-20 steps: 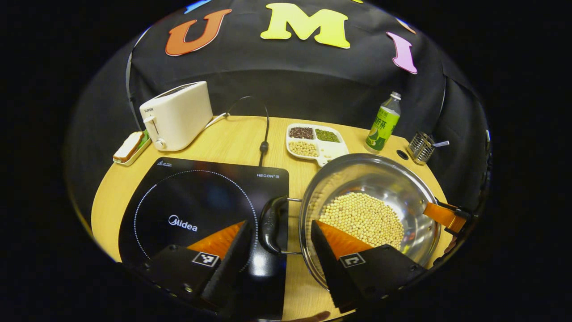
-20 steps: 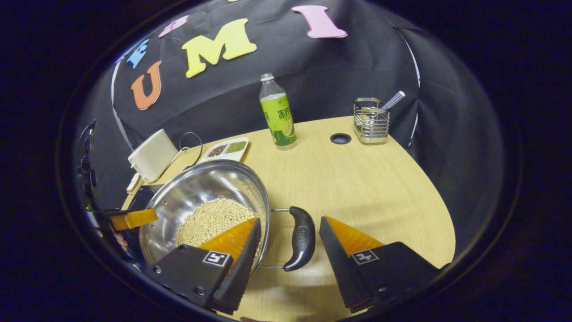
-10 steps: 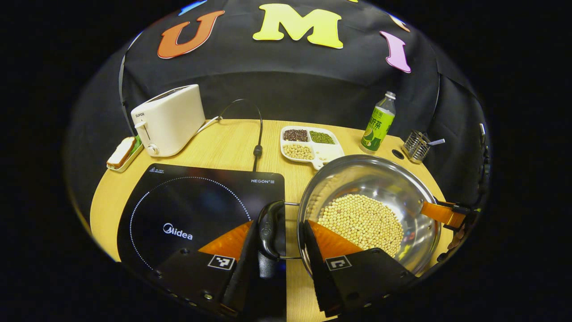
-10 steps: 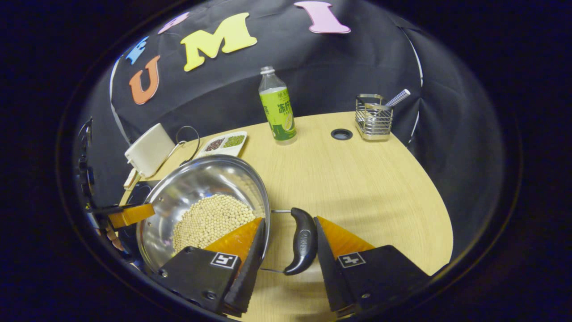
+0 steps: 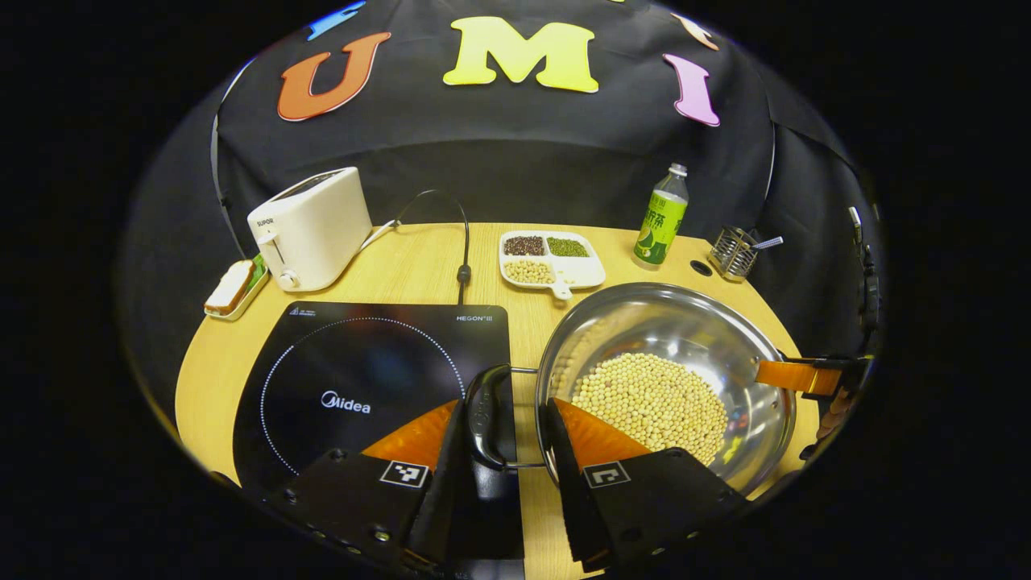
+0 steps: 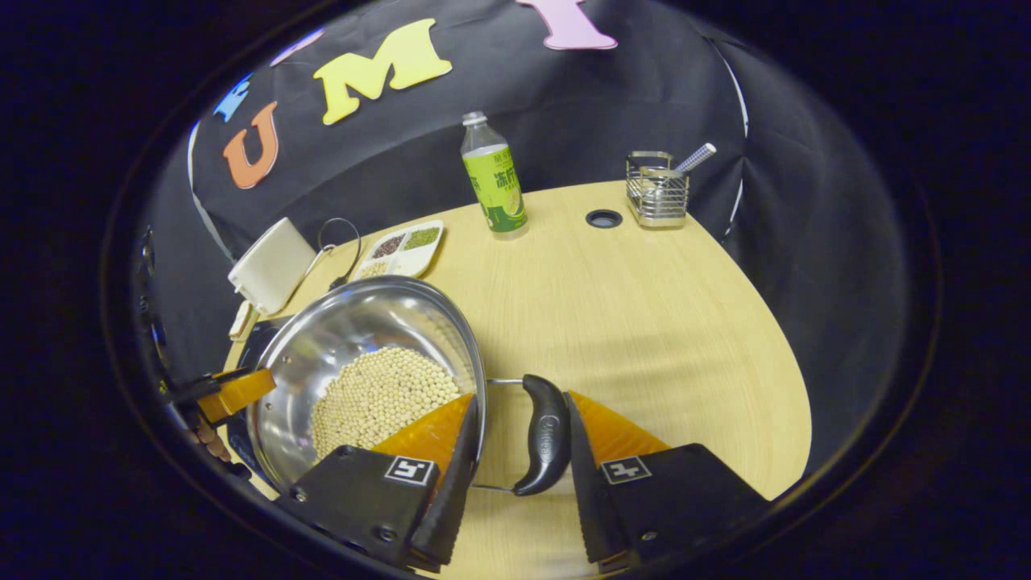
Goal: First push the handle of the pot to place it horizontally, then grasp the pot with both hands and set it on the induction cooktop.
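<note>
Black cloth backs a rounded wooden bench (image 5: 419, 266), and from left to right it carries one small dish with bread (image 5: 234, 287), one toaster (image 5: 310, 228), one induction cooktop (image 5: 362, 387), one divided tray of grains (image 5: 552, 259), one steel pot (image 5: 668, 379) holding pale beans, one green bottle (image 5: 660, 219) and one wire caddy (image 5: 733, 254).

Compared with a second ago, both grippers have narrowed from wide open to snug. The left gripper (image 5: 506, 419) now has its fingers either side of the pot's left handle (image 5: 486, 415), seemingly pressing on it. The right gripper (image 6: 519, 423) brackets the right handle (image 6: 544, 435): the outer finger touches the grip, while the inner one lies at the pot's rim, so full pressure from both sides isn't certain.

The pot sits on the bench just right of the cooktop, its left handle overhanging the cooktop's edge, both handles lying level. Two handles, two grippers, one on each. By my reading, the handle push is done and the two-handed grasp is nearly set; the lift and sideways carry onto the cooktop remain.
</note>
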Demonstrator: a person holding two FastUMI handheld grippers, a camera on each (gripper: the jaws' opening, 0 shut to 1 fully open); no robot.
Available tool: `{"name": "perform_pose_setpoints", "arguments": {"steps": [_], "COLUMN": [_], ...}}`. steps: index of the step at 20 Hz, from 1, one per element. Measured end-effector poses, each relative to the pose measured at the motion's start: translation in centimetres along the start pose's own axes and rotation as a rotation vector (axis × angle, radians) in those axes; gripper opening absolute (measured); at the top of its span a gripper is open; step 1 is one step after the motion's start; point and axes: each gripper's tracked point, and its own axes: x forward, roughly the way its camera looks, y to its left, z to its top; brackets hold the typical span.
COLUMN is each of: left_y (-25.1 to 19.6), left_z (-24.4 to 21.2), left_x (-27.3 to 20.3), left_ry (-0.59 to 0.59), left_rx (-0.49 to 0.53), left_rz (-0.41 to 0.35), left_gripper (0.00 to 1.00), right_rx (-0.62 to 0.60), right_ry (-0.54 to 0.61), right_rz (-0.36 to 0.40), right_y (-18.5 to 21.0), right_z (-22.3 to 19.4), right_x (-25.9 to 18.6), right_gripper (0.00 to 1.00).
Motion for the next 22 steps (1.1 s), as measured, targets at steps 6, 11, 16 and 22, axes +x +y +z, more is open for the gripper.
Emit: {"name": "perform_pose_setpoints", "arguments": {"steps": [6, 11, 16, 22], "left_y": [-0.5, -0.6, 0.7, 4.5], "left_z": [-0.5, -1.2, -0.1, 1.7], "left_x": [-4.0, -7.0, -10.8, -15.5], "left_ry": [-0.031, -0.058, -0.102, -0.150], "left_rx": [-0.015, -0.038, -0.050, -0.082], "left_rz": [-0.005, -0.025, -0.025, -0.015], "left_gripper": [0.55, 0.55, 0.55, 0.55], "right_rx": [-0.025, -0.075, -0.073, -0.121], "right_ry": [-0.028, -0.072, -0.110, -0.161], "right_rz": [-0.004, -0.020, -0.014, -0.005], "right_y": [0.4, 1.0, 3.3, 8.7], "right_z": [-0.8, -0.7, -0.7, 1.1], "right_x": [-4.5, -8.3, -12.1, -16.4], "right_gripper": [0.60, 0.60, 0.60, 0.60]}}
